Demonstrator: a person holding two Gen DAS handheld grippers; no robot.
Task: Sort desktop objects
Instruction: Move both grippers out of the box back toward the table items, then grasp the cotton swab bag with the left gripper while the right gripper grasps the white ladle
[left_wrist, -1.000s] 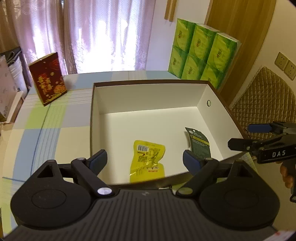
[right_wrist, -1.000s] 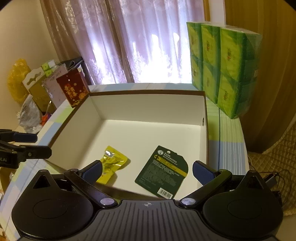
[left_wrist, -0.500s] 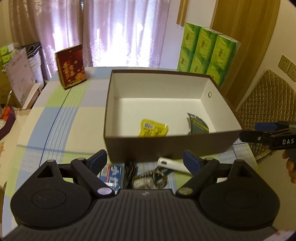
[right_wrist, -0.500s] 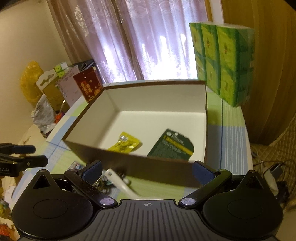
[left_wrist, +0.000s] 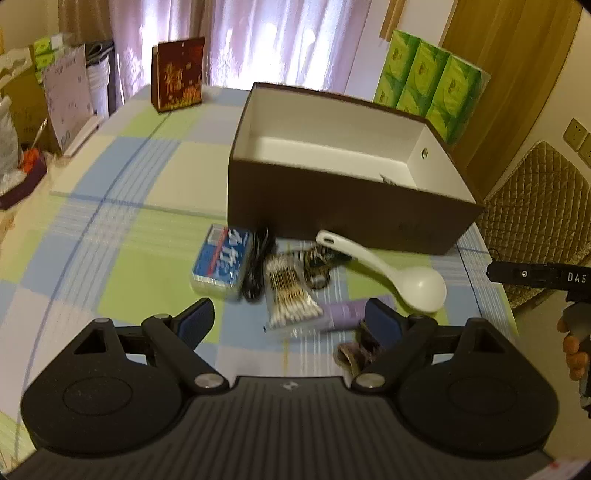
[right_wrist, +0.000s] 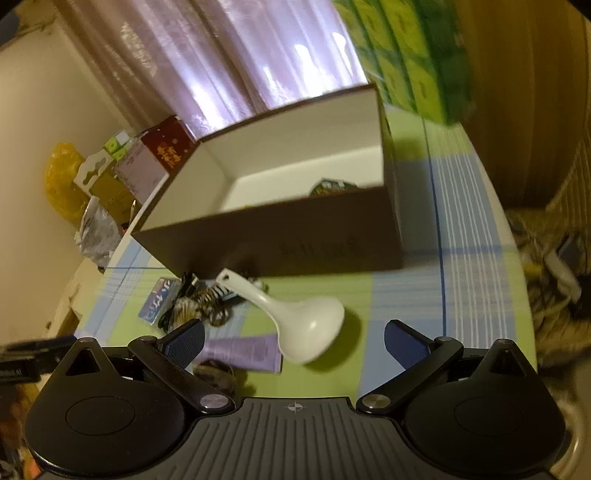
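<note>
1. Two grippers are in view, both with jaws spread wide and holding nothing: the left gripper (left_wrist: 288, 319) hangs above the clutter in front of the brown box (left_wrist: 332, 218), and the right gripper (right_wrist: 293, 338) hangs over the same side of the box, nearer its right corner.
2. One box stands open, white inside. Only the top edge of one dark green packet (right_wrist: 328, 185) shows above its near wall; the rest of the floor is hidden by that wall.
3. In front of the box lie one white plastic spoon (left_wrist: 391, 269), handle tip just beside the box wall; one blue tissue pack (left_wrist: 221, 262); one black coiled cable (left_wrist: 255, 266) beside it; one clear bag of cotton swabs (left_wrist: 290, 295); and one lilac tube (left_wrist: 341, 315).
4. A dark striped lump (left_wrist: 317, 264) between swabs and spoon is too blurred to name. A brownish furry thing (left_wrist: 354, 352) lies partly behind the left gripper's right finger, also unclear.
5. Behind the box to its left one red printed carton (left_wrist: 179, 74) stands upright; behind its right corner sits a stack of green tissue packs (left_wrist: 432, 85), cut off in the right wrist view.
6. A checked tablecloth (left_wrist: 122, 221) in blue, green and cream covers the table. Sheer pink curtains (left_wrist: 258, 40) hang behind the box, a quilted chair (left_wrist: 535, 206) stands to its right, and bags and cartons crowd the floor to its left.
7. Fingers of one hand (left_wrist: 574, 343) show at the right edge of the left wrist view.
</note>
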